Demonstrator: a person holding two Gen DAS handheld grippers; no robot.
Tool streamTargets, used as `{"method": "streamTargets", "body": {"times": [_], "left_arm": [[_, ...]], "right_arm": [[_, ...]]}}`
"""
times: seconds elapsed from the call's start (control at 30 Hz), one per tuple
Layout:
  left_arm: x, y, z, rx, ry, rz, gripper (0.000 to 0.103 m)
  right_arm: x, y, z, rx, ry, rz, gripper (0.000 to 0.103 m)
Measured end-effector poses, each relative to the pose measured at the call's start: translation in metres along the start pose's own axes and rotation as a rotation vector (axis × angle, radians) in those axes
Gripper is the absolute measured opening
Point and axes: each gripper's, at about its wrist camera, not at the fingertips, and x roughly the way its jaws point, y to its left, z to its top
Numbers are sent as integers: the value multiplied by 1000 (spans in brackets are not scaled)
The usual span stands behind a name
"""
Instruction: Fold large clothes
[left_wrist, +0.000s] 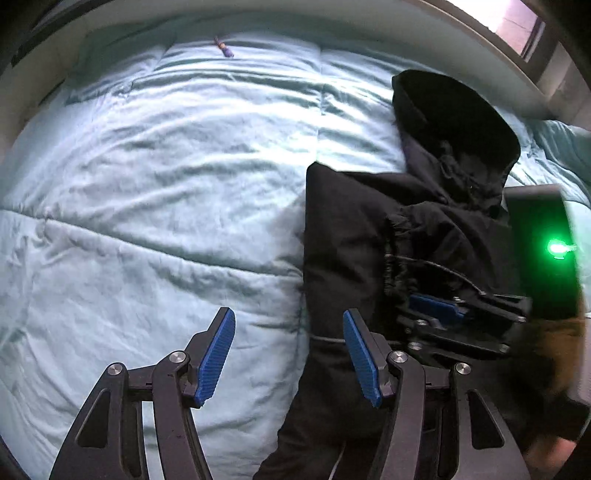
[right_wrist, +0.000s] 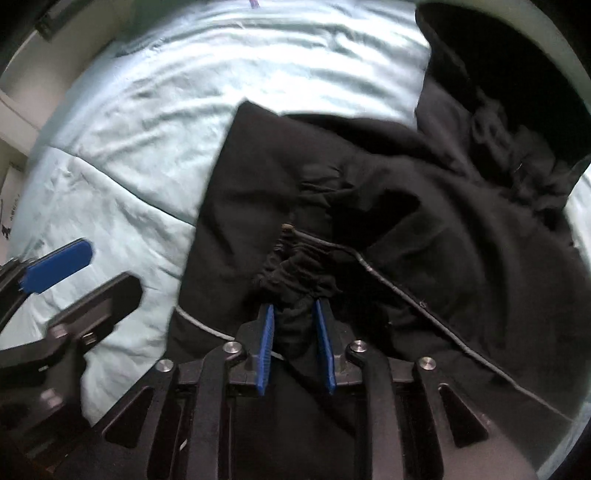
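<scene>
Right wrist view: the right gripper is pinching the gathered, elasticated cuff of the black hooded jacket; its blue pads are standing narrow with bunched fabric between them.
Jaw state, right: nearly closed and holding the cuff; the cloth is filling the gap.
Left wrist view: the left gripper is hanging over the jacket's left edge, its jaws wide with nothing between them; its right pad is over black cloth, its left pad over bare quilt.
Where the jacket is lying: on the pale blue quilt, towards the 3 o'clock side of the left wrist view, with the hood at about 1 o'clock.
Long axis: the jacket is running roughly from 6 o'clock up to 1 o'clock in that view, hood end farthest from both grippers.
Key relation: the sleeve is lying across the body, its cuff directly at 12 o'clock of the right jaws; the jacket's free edge is at 12 o'clock of the left jaws.
Nearer hand: the right one is on the cloth; the left looks just beside the edge, not gripping.
Judgement: the sleeve fold seems to be under way, and the next move likely depends on the cuff being laid in line with the body.
Small object: something purple is lying well apart at 11 o'clock.
</scene>
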Motion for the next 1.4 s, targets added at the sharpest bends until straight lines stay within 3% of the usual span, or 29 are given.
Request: {"method": "streamTargets", "body": {"times": [0.17,0.3,0.33,0.5,0.6,0.7,0.8,0.87,1.0,1.1,1.27,1.33,1.4], "left_arm": [[-5,-8,0,19,-11,-15,62],[-18,-28,9,57,-47,-101,62],[-20,-35,12,66,-57,-117,63],[-11,-80,22,117,-71,-242,63],[7,-107,26,150,-37,-295,63],[26,-126,26,165,-5,-323,63],[62,-130,21,154,46,-202,63],[87,-122,14,115,102,-204,63],[89,-124,11,120,104,-193,63],[70,-134,14,157,91,-183,62],[15,-121,7,132,-26,-215,63],[17,-107,0,92,-20,-202,63],[40,-95,-5,60,45,-169,63]], "right_arm": [[-27,-22,-7,25,-7,95,36],[-86,-57,-28,33,-118,64,72],[-98,-71,-34,49,-145,38,75],[-124,-166,-74,246,-168,-187,75],[-123,-221,-96,403,-136,-246,71],[-113,-251,-109,462,-135,-283,69],[-86,-259,-111,471,-95,-268,69],[-63,-263,-109,456,-59,-281,71],[-37,-261,-104,427,-26,-314,73],[-50,-265,-101,429,-22,-284,69],[-105,-242,-113,359,-139,-215,68],[-109,-228,-121,321,-147,-195,68],[-93,-215,-124,288,-96,-212,67]]}}
